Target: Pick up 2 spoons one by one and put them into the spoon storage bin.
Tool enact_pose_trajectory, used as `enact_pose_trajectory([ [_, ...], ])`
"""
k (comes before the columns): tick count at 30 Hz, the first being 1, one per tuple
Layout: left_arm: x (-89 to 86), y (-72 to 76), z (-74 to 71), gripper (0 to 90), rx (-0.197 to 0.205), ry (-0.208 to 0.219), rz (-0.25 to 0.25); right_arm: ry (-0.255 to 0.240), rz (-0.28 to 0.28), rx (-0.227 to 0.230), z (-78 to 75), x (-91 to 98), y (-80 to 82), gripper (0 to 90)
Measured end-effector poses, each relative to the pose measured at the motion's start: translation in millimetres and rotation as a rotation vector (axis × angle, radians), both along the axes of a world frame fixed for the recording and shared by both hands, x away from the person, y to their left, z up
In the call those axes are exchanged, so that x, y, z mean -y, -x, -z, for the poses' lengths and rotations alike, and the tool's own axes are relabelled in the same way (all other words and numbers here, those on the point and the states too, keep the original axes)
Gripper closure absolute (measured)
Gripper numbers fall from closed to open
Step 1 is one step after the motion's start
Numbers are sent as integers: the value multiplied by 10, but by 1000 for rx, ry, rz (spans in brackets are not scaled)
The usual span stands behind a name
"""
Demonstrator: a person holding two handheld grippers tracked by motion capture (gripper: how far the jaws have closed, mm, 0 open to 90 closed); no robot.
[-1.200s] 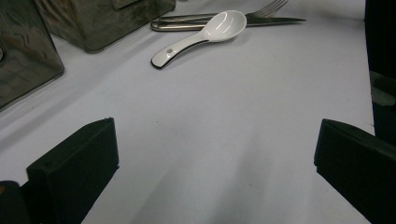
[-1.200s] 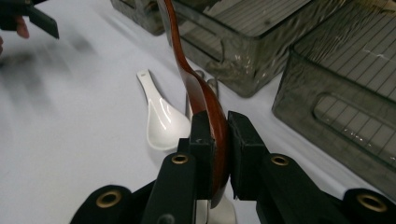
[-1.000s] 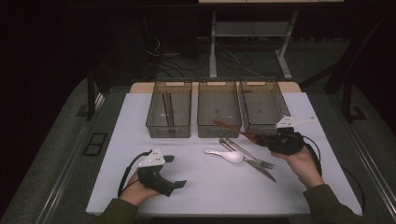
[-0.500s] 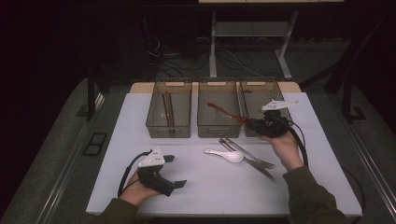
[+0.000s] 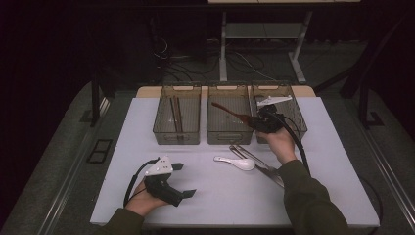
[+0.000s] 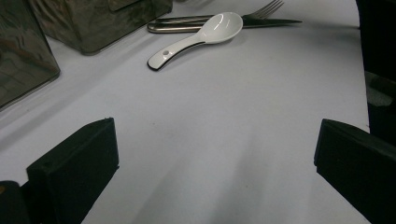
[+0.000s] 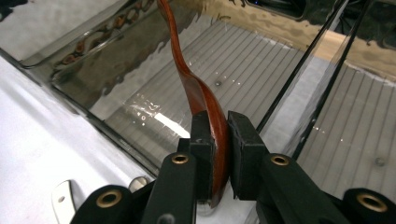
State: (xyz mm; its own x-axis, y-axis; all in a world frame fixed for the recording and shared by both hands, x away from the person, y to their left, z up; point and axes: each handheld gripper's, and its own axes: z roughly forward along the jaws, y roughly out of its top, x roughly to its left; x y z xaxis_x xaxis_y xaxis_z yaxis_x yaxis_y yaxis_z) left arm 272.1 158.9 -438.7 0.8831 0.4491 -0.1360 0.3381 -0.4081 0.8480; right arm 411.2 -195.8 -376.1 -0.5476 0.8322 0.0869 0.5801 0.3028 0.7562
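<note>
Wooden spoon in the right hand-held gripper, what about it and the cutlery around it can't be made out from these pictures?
- Wooden spoon: right gripper view, its bowl end sits between the pads of the right hand-held gripper; handle tip cut off by the top edge.
- Fork and knife: left gripper view, handles hidden behind the white spoon.
- Dark sticks in the left bin: high view, too small to identify.

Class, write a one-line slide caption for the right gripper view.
Right gripper clamps the bowl of a brown wooden spoon above the middle clear bin.
</note>
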Motion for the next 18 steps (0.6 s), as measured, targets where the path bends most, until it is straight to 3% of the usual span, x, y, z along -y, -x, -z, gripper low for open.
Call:
enact_pose_trajectory([
  [7, 4, 0, 3, 0, -6, -1, 1, 9, -17, -11, 75, -60, -70, 804],
  [9, 6, 1, 5, 0, -6, -6, 4, -6, -20, -1, 78, -61, -76, 725],
  [18, 10, 3, 6, 0, -8, 0, 1, -52, -39, 33, -16, -2, 3, 623],
])
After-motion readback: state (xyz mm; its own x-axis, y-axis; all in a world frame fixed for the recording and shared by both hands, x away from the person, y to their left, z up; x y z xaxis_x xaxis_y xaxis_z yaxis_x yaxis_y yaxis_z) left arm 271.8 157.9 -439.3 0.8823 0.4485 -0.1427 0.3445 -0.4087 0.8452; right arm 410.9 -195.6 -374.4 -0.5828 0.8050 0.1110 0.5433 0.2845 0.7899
